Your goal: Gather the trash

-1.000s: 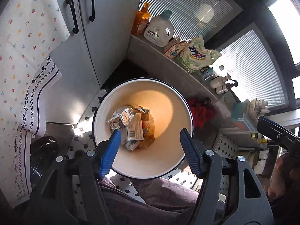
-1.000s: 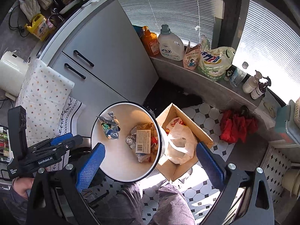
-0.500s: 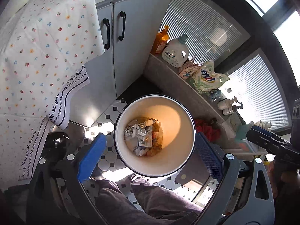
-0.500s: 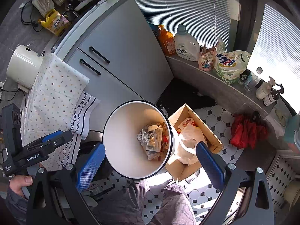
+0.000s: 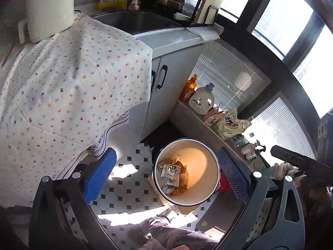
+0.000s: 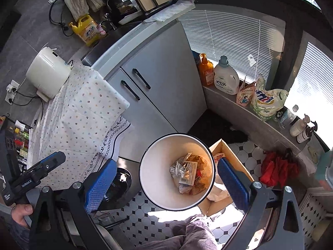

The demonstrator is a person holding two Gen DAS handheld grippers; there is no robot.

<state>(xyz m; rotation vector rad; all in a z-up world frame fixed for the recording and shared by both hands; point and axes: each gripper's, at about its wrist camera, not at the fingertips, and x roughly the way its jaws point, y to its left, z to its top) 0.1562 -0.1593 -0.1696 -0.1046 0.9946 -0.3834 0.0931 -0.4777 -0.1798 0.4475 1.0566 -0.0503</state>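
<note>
Trash (image 6: 188, 174) sits in a heap at the bottom of the white bin (image 6: 154, 160), on the tiled floor (image 5: 124, 189) by the grey cupboard (image 6: 158, 87). I see crumpled foil, paper wrappers and a small card with a barcode on it.

A second ago my left gripper (image 5: 164, 177) was low, right over the bin, with its blue pads narrower. Now I have lifted it high and the bin looks small and far below. Its blue pads are spread wide apart and there is nothing between them. My right gripper (image 6: 166, 179) has gone up too. It is also spread wide, with nothing in it. A scrap that lay apart, up on the bin's inside wall, is now down with the rest of the heap.

I think this means that bit of trash is dropped and done. Both grippers are free to go and look for more. The flowery cloth (image 5: 68, 87) and the white kettle (image 5: 50, 6) are in view now, so the counter may be where I look next.

The bin stands upright with its mouth pointing straight up at me. Its long axis runs up and down, from floor to rim. The barcode card lies flat, with its long side running roughly toward me and away in the right view. A cardboard box (image 6: 229, 156) stands just beside the bin.
</note>
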